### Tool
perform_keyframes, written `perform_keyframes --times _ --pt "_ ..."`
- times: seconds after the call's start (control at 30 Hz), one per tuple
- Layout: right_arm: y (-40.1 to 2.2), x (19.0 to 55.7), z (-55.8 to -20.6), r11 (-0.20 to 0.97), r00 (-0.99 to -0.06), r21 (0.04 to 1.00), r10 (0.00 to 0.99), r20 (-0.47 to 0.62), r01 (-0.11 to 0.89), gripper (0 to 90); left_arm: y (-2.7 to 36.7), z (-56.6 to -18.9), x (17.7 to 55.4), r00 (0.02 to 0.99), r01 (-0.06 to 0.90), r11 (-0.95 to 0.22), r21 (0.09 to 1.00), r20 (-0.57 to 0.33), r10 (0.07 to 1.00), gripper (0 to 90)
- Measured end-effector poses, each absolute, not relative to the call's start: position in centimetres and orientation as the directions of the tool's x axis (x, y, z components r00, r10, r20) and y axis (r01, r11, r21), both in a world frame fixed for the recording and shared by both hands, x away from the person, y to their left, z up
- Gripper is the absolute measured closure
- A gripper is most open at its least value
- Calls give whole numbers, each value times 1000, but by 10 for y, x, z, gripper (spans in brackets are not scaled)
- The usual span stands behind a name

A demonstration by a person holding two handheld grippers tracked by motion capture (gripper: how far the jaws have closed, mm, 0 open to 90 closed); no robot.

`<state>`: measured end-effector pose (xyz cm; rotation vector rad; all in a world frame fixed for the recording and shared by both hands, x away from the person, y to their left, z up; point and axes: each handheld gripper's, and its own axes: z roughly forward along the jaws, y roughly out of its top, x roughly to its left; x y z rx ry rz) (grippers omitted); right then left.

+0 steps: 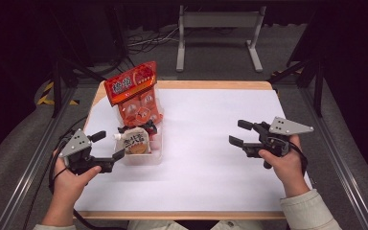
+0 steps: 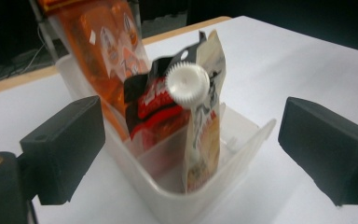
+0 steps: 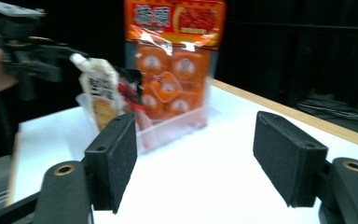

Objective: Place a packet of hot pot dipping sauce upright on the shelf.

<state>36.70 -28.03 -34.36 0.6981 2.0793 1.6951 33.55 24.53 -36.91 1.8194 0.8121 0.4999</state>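
Left tongs (image 1: 109, 146): released, beside the spouted pouch (image 1: 135, 142) in the clear bin (image 1: 154, 155)
Right tongs (image 1: 237, 132): released, empty above the tabletop (image 1: 206, 143)

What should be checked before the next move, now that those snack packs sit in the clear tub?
1. Spouted pouch stands inside the clear plastic tub: ok.
2. Left gripper open, nothing between its fingers: ok.
3. Right gripper open and empty, well apart from the tub: ok.
4. Tall orange snack pack upright at the tub's far end: ok, though it leans.
5. Black-and-red packet wedged between pouch and orange pack: ok.
6. Tub sits fully on the white table: ok.
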Motion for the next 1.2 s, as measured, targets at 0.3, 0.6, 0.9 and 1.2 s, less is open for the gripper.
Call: perform_keyframes --times 0.3,0.6,0.9,1.2 --pt "-307 359 -358 204 -730 961 683 -1 189 279 252 -383 323 662 339 -262 904 -31 749 67" --pt "-327 351 -377 206 -683 950 730 11 236 261 256 -403 321 658 334 -196 922 -79 749 63" --pt "-336 341 -400 201 -663 944 749 24 261 258 248 -422 319 682 345 -189 920 -107 724 63" --pt "-340 330 -434 183 -620 930 783 58 318 258 236 -439 320 681 345 -194 918 -102 725 70"
